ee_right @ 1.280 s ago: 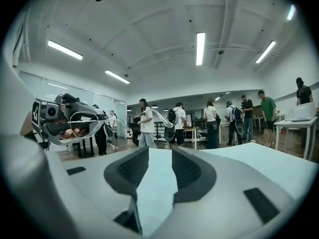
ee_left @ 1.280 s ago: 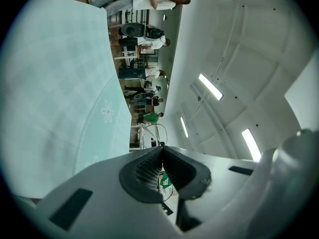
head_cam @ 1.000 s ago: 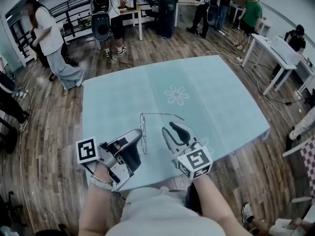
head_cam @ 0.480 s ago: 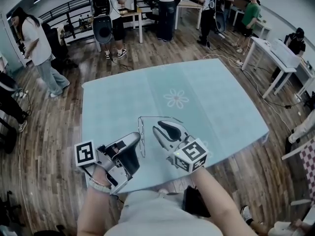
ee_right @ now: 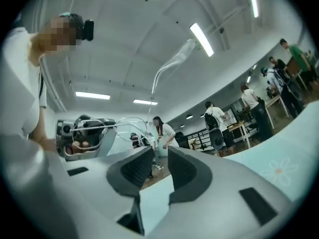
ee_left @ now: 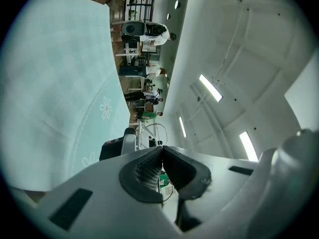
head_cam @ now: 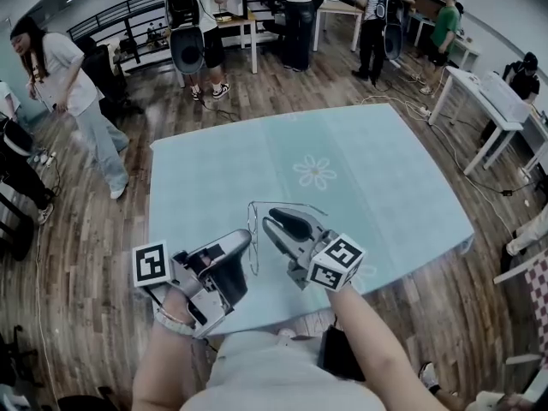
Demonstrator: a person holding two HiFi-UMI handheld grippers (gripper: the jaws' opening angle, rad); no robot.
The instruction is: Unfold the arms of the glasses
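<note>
**Sideways over the cloth: wire glasses pinched in the left gripper**

Thin, wire-rimmed glasses with clear lenses [head_cam: 253,238] hang above the near part of the pale teal tablecloth with a white flower print [head_cam: 377,169], between the two hand-held tools. In the head view the front of the glasses stands on edge. Its long axis runs from the person outward, near end to far end. From the far end one slender arm reaches off to the person's right, roughly square to the front, and passes just above the tip of the right gripper [head_cam: 272,219]. Whether the other arm is folded or swung out cannot be made out.

The grey left gripper [head_cam: 240,240] has its jaws pressed together on the wire frame. In the left gripper view the dark ribbed pads [ee_left: 144,171] meet, and a fine loop of rim shows just beyond them. In the right gripper view the jaws stand a little apart with nothing between them. The gap shows only cloth and the brown wooden floor [head_cam: 103,229]. Beyond them the glasses [ee_right: 124,128] sit in the other tool, one arm with a clear curved end rising toward the ceiling lights.
</note>
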